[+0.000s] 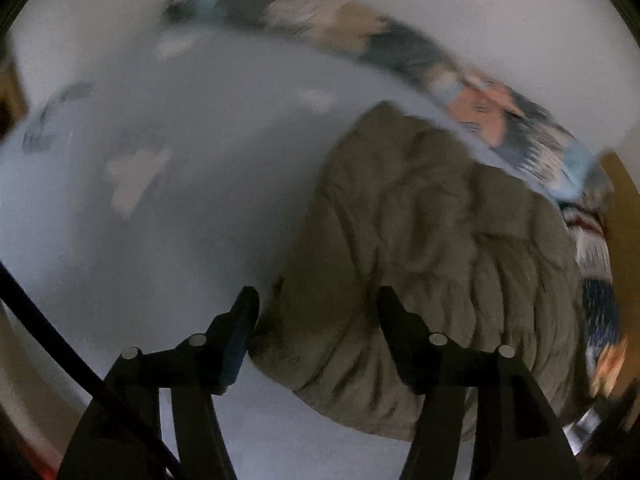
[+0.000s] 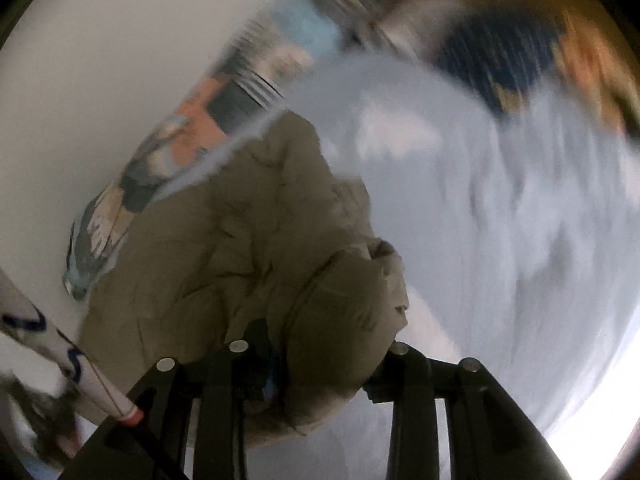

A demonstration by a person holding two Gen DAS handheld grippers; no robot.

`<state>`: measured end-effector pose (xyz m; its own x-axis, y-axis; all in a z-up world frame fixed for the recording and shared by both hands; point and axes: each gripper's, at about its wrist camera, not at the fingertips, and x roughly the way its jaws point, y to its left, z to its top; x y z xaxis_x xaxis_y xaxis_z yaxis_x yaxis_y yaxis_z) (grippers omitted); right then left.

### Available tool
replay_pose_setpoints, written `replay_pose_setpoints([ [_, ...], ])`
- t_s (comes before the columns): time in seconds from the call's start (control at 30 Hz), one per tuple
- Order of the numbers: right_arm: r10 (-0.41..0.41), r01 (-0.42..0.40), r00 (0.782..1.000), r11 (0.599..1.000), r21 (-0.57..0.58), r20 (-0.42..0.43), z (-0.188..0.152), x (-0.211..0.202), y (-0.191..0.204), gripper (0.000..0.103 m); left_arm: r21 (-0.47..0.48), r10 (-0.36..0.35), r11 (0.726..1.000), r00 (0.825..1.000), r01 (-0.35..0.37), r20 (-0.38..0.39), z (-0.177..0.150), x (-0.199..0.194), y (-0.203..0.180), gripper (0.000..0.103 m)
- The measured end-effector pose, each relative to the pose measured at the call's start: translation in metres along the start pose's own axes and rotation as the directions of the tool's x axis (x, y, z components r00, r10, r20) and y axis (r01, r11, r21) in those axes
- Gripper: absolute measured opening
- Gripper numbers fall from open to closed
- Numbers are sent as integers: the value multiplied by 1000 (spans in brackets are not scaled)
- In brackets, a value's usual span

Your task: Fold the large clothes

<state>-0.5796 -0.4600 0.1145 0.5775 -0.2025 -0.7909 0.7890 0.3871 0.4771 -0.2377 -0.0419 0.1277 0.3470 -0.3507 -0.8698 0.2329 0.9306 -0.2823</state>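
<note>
1. Khaki quilted jacket [image 1: 432,248] lies bunched on the pale blue sheet [image 1: 160,220] of what looks like a bed, with a patterned blanket [image 1: 492,108] running along its far edge.

2. From my left tongs [image 1: 318,312] the jacket sits ahead and to the right. Its near rounded edge reaches in between the two fingers, but the pads do not press on it. These tongs stand wide and hold nothing.

3. My right tongs [image 2: 320,356] have a thick fold of the same jacket [image 2: 240,240] bulging between the fingers. The cloth fills the gap at a middling width, though I cannot tell whether the pads are really biting on it.

4. In the right wrist view the bulk of the garment runs away up and to the left of the tongs. In the left view it runs away up and to the right. So I judge the jacket lies between my two hands, its long axis roughly crosswise to both.

5. Both hands are close, the right the more engaged with the cloth.

6. Both pictures are blurred, and I see no containers.
</note>
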Motion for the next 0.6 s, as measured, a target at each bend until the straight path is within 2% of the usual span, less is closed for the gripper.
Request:
replay_pose_setpoints([
  [0.07,40,-23,993,988,155,-108,-3,22,-29,45,-92,34,995,999,-35,-19,4,5,24,61],
  [0.1,82,-42,986,965,258,-146,-5,29,-46,54,-154,21,988,1000,-24,-21,5,5,39,65],
  [0.13,126,-59,978,932,358,-166,-9,34,-62,63,-214,14,977,1000,-16,-13,6,3,54,65],
  [0.2,196,-69,963,846,529,-188,-17,40,-91,76,-273,93,958,996,-85,16,6,-7,70,65],
  [0.27,249,-82,953,758,647,-170,-24,36,-113,77,-315,142,942,988,-115,65,9,-17,81,65],
  [0.3,248,-80,956,735,673,-157,-26,31,-119,77,-323,146,940,985,-111,87,9,-22,82,65],
  [0.4,194,-74,976,733,677,-103,-22,12,-123,78,-283,167,952,972,-115,166,10,-35,68,65],
  [0.5,111,-54,993,705,708,-35,-20,-11,-133,82,-161,167,979,950,-127,263,10,-46,32,65],
  [0.53,98,-66,995,708,703,-6,-18,-17,-134,82,-111,163,984,944,-136,288,11,-46,19,65],
  [0.6,88,-98,995,771,629,47,-7,-27,-122,82,24,135,988,931,-153,339,7,-48,-19,65],
])
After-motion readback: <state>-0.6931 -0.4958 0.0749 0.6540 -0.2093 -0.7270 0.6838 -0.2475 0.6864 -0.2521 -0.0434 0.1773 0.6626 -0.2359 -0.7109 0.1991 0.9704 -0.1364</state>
